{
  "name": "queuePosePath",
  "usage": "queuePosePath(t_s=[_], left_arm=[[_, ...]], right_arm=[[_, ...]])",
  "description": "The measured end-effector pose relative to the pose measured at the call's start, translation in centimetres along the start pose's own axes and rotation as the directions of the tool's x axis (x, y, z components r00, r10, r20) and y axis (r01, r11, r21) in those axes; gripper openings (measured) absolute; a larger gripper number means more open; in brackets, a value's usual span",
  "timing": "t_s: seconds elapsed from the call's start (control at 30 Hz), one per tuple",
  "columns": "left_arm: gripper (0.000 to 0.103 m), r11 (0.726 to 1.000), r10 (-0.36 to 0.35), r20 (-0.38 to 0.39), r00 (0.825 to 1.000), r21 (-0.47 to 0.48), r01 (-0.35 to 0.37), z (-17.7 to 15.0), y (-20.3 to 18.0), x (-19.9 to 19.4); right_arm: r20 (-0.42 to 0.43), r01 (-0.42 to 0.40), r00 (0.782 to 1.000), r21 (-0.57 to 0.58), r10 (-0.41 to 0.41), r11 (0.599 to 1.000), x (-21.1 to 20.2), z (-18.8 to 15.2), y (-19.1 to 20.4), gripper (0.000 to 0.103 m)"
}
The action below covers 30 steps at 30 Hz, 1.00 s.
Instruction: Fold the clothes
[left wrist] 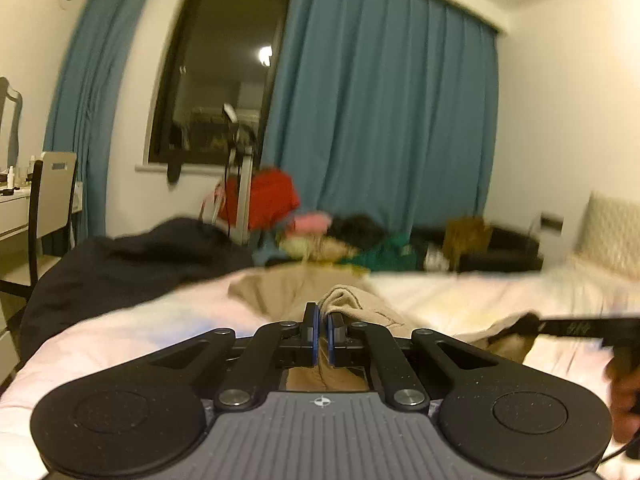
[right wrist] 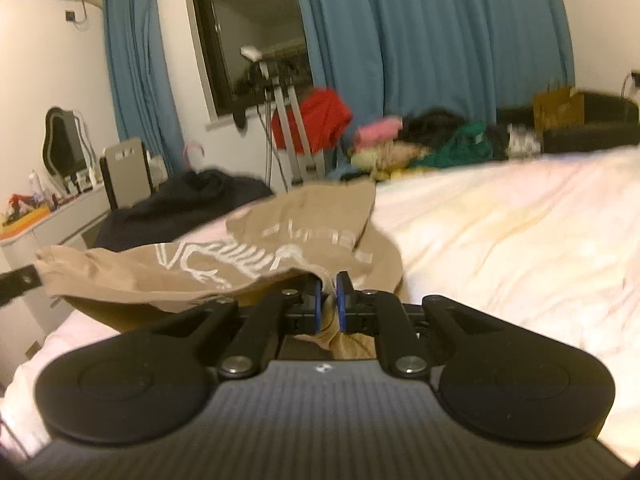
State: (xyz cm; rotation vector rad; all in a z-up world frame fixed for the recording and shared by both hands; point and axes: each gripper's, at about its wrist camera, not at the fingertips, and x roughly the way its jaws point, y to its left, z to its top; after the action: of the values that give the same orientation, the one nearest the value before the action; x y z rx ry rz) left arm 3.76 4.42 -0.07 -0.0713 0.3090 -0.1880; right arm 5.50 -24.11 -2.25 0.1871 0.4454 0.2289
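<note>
A tan T-shirt with white print (right wrist: 280, 248) lies on the white bed (right wrist: 500, 232), partly lifted. My right gripper (right wrist: 329, 300) is shut on an edge of the tan shirt, with cloth pinched between its blue pads. My left gripper (left wrist: 323, 328) is shut on another edge of the same shirt (left wrist: 352, 300). In the left wrist view the right gripper (left wrist: 532, 326) shows at the right, gripping the shirt's far edge. In the right wrist view the left gripper's tip (right wrist: 20, 280) shows at the shirt's left end.
A pile of mixed clothes (right wrist: 420, 140) lies beyond the bed's far side, with a red garment (right wrist: 320, 120) on a rack. A black garment (right wrist: 188, 204) lies at the bed's left. A desk and chair (right wrist: 124, 172) stand at the left, blue curtains (right wrist: 420, 40) behind.
</note>
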Motion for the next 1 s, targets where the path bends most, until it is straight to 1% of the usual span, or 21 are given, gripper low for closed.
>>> queuePosePath(t_s=[0.03, 0.1, 0.13, 0.17, 0.2, 0.27, 0.37, 0.43, 0.5, 0.63, 0.73, 0.83, 0.93, 1.0], left_arm=[[0.004, 1.0, 0.006, -0.032, 0.999, 0.001, -0.006, -0.4, 0.3, 0.4], [0.004, 0.998, 0.003, -0.095, 0.996, -0.056, -0.008, -0.9, 1.4, 1.9], [0.004, 0.997, 0.005, -0.115, 0.993, -0.075, -0.014, -1.1, 1.9, 2.4], [0.005, 0.996, 0.008, -0.134, 0.991, -0.09, -0.021, -1.2, 2.4, 2.7], [0.005, 0.995, 0.01, -0.142, 0.99, -0.098, -0.025, -1.4, 2.8, 3.0], [0.005, 0.993, 0.014, -0.155, 0.988, -0.111, -0.031, -1.6, 3.3, 3.6], [0.005, 0.991, 0.018, -0.174, 0.985, -0.131, -0.041, -1.8, 4.1, 4.4], [0.005, 0.988, 0.023, -0.172, 0.985, -0.144, -0.048, -1.8, 4.5, 4.6], [0.005, 0.982, 0.022, -0.166, 0.986, -0.18, -0.052, -1.6, 4.8, 4.5], [0.005, 0.969, 0.025, -0.153, 0.988, -0.24, -0.062, -1.5, 5.8, 4.3], [0.005, 0.962, 0.028, -0.151, 0.988, -0.264, -0.068, -1.3, 6.1, 4.1], [0.005, 0.962, 0.035, -0.151, 0.988, -0.262, -0.074, -1.2, 5.9, 3.9], [0.005, 0.965, 0.044, -0.155, 0.987, -0.251, -0.082, -1.3, 5.7, 4.0], [0.005, 0.965, 0.044, -0.16, 0.986, -0.247, -0.083, -1.4, 5.6, 4.0]], right_arm=[[-0.035, -0.005, 0.999, 0.0, 0.005, 1.0, 0.3, -0.4, 0.1, 0.012], [-0.124, 0.002, 0.992, -0.043, -0.007, 0.999, 1.5, -1.2, 0.7, 0.015], [-0.167, 0.004, 0.986, -0.066, -0.015, 0.998, 2.2, -1.6, 1.1, 0.02], [-0.197, 0.017, 0.98, -0.102, -0.037, 0.995, 2.8, -1.9, 1.4, 0.034], [-0.218, 0.029, 0.974, -0.136, -0.058, 0.99, 3.5, -2.4, 1.8, 0.052], [-0.243, 0.029, 0.968, -0.163, -0.069, 0.986, 4.5, -2.8, 2.3, 0.064], [-0.283, 0.009, 0.957, -0.179, -0.061, 0.984, 5.6, -3.3, 2.7, 0.064], [-0.311, -0.016, 0.949, -0.222, -0.055, 0.975, 6.1, -3.6, 3.4, 0.064], [-0.332, -0.046, 0.941, -0.311, -0.063, 0.949, 6.2, -4.6, 4.3, 0.064], [-0.39, -0.15, 0.92, -0.448, -0.042, 0.881, 6.1, -6.3, 6.8, 0.064], [-0.353, -0.161, 0.935, -0.503, -0.031, 0.849, 4.9, -6.6, 7.7, 0.064], [-0.322, -0.191, 0.946, -0.508, 0.02, 0.84, 4.3, -6.5, 8.3, 0.064], [-0.271, -0.141, 0.962, -0.549, -0.017, 0.824, 4.9, -6.8, 8.7, 0.064], [-0.262, -0.09, 0.963, -0.529, -0.061, 0.844, 5.8, -6.5, 8.1, 0.064]])
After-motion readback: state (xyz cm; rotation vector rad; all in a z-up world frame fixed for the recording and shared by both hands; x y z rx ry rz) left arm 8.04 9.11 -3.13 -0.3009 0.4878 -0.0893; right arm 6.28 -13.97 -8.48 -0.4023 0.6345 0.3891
